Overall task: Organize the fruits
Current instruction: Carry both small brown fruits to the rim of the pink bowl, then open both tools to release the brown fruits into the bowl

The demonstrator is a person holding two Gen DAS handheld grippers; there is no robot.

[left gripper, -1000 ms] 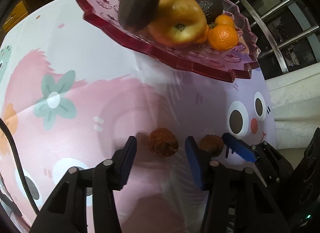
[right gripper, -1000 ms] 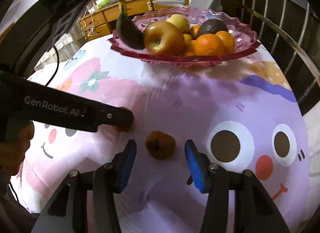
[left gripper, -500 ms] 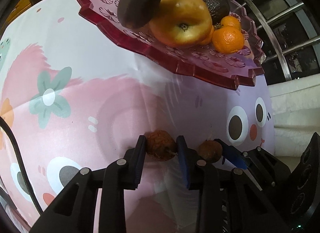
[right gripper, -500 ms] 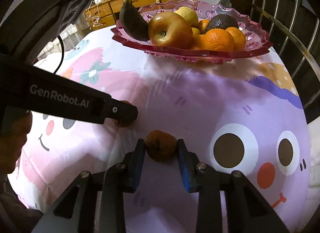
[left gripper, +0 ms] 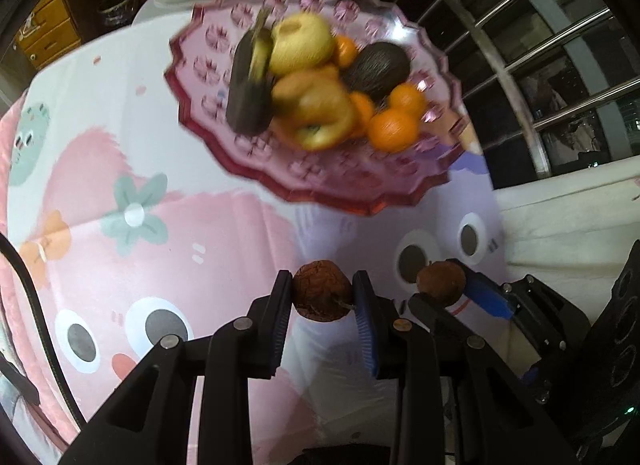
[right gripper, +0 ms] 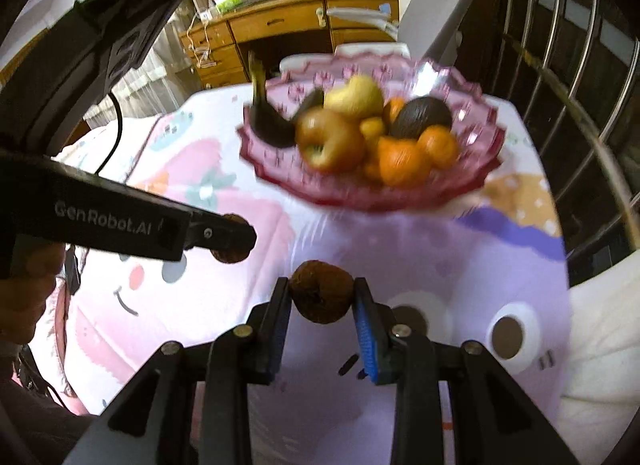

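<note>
My left gripper [left gripper: 323,297] pinches one wrinkled brown fruit [left gripper: 322,295], my right gripper [right gripper: 321,297] pinches another brown fruit [right gripper: 321,296]; both hang above the cartoon tablecloth [right gripper: 224,305], near the pink fruit dish [right gripper: 476,181].

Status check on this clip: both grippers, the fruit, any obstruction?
Left gripper shut on a wrinkled brown fruit. Right gripper shut on its twin. Pink fruit bowl ahead, already crowded; path clear.
</note>
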